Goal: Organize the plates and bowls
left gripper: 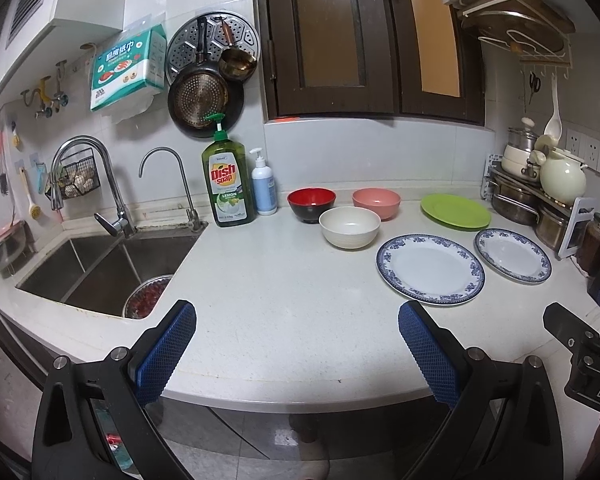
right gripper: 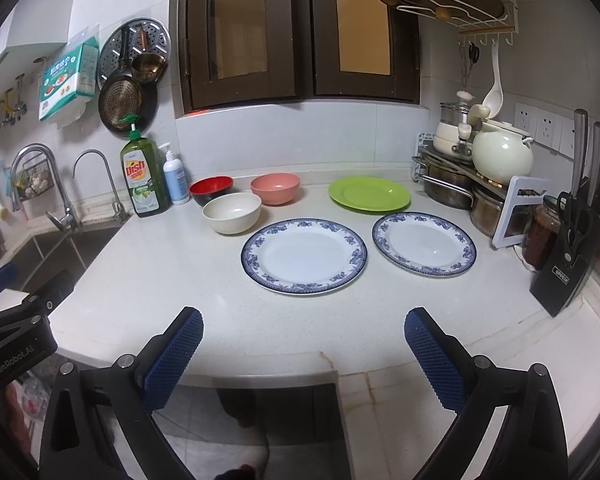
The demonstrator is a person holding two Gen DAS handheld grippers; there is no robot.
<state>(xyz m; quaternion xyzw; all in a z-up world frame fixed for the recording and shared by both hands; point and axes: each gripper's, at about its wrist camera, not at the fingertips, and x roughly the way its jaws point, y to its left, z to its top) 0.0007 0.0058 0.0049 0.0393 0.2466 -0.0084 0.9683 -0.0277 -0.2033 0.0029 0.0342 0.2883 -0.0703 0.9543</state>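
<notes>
On the white counter (left gripper: 268, 280) stand a red-and-black bowl (left gripper: 311, 204), a pink bowl (left gripper: 376, 203) and a cream bowl (left gripper: 349, 227). Right of them lie a green plate (left gripper: 456, 211), a large blue-rimmed plate (left gripper: 430, 269) and a smaller blue-rimmed plate (left gripper: 513, 254). The right wrist view shows the same: red bowl (right gripper: 211, 190), pink bowl (right gripper: 275, 188), cream bowl (right gripper: 232, 213), green plate (right gripper: 369, 194), large plate (right gripper: 304, 255), smaller plate (right gripper: 424, 243). My left gripper (left gripper: 298, 320) and right gripper (right gripper: 303, 326) are open and empty, at the counter's front edge.
A sink (left gripper: 100, 268) with two faucets is at the left, with a dish soap bottle (left gripper: 228, 184) and a pump bottle (left gripper: 263, 188) beside it. Pots and a cream kettle (right gripper: 500, 156) stand at the right, with a knife block (right gripper: 572, 256) and a jar (right gripper: 542, 232).
</notes>
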